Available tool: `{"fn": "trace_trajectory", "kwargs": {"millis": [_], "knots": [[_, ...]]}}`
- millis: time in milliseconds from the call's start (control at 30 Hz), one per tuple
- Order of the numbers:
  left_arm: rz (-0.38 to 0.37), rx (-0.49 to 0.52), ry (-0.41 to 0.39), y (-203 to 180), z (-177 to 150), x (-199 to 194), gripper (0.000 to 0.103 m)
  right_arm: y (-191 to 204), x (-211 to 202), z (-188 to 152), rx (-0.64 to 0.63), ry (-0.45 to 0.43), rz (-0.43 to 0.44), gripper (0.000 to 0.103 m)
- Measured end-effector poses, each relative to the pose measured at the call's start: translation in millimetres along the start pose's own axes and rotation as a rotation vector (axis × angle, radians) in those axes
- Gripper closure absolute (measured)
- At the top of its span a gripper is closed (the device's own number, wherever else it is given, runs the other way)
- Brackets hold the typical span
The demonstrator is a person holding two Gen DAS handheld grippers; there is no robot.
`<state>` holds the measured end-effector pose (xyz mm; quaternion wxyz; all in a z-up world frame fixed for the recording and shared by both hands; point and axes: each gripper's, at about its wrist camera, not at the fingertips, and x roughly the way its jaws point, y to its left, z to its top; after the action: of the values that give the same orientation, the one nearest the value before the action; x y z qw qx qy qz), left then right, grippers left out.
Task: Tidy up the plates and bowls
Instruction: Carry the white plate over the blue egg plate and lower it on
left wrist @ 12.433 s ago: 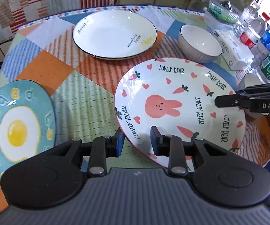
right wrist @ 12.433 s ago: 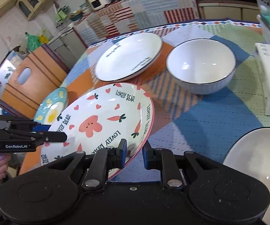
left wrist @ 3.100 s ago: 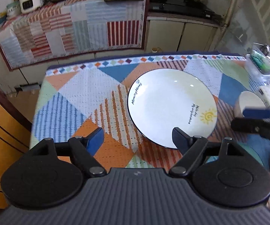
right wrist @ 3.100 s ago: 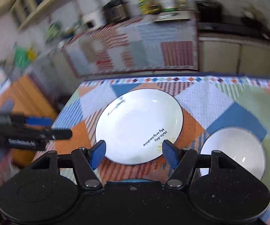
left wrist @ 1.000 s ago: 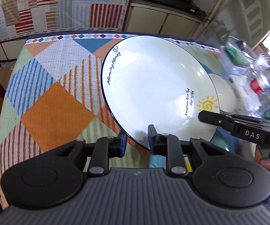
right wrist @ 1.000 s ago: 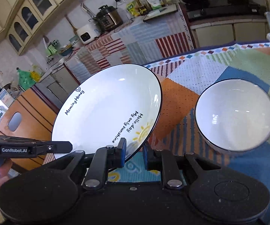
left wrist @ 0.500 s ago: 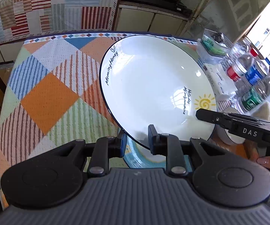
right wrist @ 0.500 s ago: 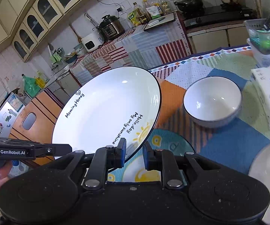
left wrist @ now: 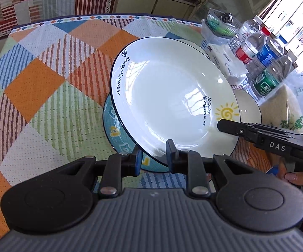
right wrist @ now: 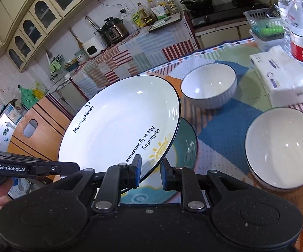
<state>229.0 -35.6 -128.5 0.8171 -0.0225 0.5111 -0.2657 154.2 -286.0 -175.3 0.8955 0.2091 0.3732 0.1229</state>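
A white plate with a dark rim and "Morning Honey" lettering is held in the air, tilted, by both grippers. My left gripper is shut on its near rim. My right gripper is shut on the opposite rim, near the sun drawing; the plate fills the middle of the right wrist view. Right below it a teal plate lies on the table, mostly hidden, also showing in the right wrist view. Two white bowls stand to the right, one far and one near.
A patchwork tablecloth covers the table. A tissue pack, several water bottles and a small basket stand along the right edge. A bag lies by the near bowl. A wooden chair stands beyond the left edge.
Both grippers have carried the white plate back toward me and lower; it now hangs just over the teal plate, covering more of it.
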Motion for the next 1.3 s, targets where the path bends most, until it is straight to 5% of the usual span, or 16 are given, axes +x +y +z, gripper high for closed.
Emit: {"fn": "trace_trajectory", "kwargs": {"millis": [767,1300], "knots": [[0.007,-0.053,0.114,11,-17,48,0.082,-15,22,-27,0.011,0.123,-0.059,0.078],[-0.033,-0.132,0.19,26,-10,64,0.077,14,37,-15,-0.076,0.178,-0.229,0.077]]}}
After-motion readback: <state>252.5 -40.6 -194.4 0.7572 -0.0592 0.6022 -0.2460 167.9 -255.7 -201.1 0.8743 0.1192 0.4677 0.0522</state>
